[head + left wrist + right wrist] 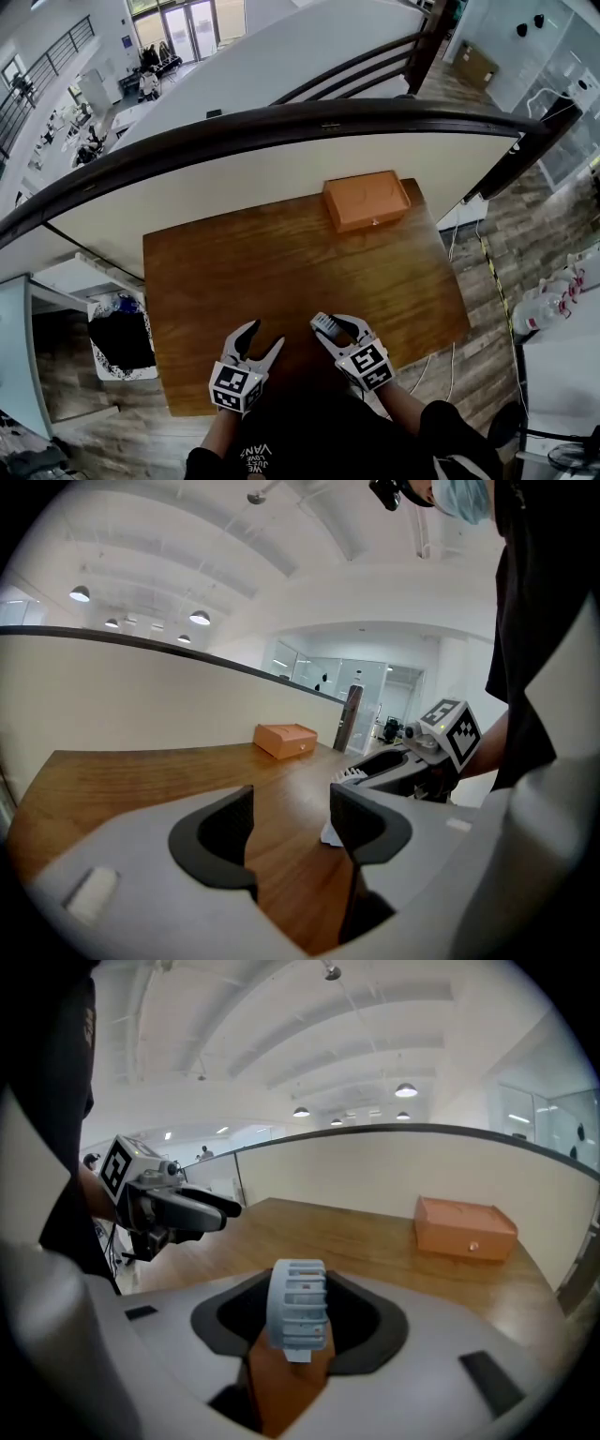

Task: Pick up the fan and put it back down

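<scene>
A small pale ribbed fan stands on edge between the pads of my right gripper, and both pads lie against its sides. In the head view the fan is low over the near part of the wooden table, in the right gripper. I cannot tell whether it rests on the wood. My left gripper hovers just to its left, open and empty. The left gripper view looks past its own jaws at the right gripper holding the fan.
An orange box sits at the table's far edge against a low white wall topped by a dark rail. A white bin with a black bag stands on the floor to the left. Bottles stand at the right.
</scene>
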`<move>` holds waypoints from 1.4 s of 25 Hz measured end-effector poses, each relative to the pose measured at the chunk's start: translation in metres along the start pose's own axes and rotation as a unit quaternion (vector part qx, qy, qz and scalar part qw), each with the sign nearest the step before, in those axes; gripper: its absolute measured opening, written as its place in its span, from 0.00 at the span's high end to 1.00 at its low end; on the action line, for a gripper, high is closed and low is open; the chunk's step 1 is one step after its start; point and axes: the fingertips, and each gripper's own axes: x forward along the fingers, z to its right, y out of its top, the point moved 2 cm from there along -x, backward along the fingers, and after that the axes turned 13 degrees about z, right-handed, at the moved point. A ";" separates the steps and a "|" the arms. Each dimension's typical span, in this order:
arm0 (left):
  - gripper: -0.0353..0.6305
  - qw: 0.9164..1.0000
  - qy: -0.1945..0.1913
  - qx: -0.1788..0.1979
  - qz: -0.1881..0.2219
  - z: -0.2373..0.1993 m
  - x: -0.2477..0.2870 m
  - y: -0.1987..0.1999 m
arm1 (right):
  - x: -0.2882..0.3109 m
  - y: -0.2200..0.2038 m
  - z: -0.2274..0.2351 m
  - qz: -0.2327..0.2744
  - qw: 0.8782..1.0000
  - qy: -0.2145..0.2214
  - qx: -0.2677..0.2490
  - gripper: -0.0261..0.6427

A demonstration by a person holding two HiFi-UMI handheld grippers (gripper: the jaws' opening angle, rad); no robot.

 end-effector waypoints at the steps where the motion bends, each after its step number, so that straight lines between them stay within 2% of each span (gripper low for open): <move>1: 0.59 1.000 0.006 -0.002 0.001 -0.002 0.001 0.000 | 0.003 0.003 0.005 0.001 1.000 0.010 -0.007 0.69; 8: 0.59 0.998 0.057 -0.018 0.007 -0.014 0.005 -0.003 | 0.034 0.036 0.050 -0.002 0.991 0.088 -0.098 0.69; 13: 0.59 0.996 0.088 -0.032 0.003 -0.017 0.014 -0.011 | 0.063 0.059 0.094 0.002 0.985 0.108 -0.134 0.69; 20: 0.59 0.992 0.122 -0.025 0.008 -0.014 0.031 -0.012 | 0.108 0.088 0.151 0.017 0.974 0.126 -0.187 0.69; 29: 0.60 0.989 0.146 -0.030 -0.004 -0.007 0.041 -0.016 | 0.167 0.113 0.201 0.029 0.961 0.151 -0.230 0.69; 35: 0.60 0.985 0.166 -0.043 -0.015 -0.004 0.039 -0.025 | 0.200 0.112 0.223 0.019 0.962 0.179 -0.206 0.69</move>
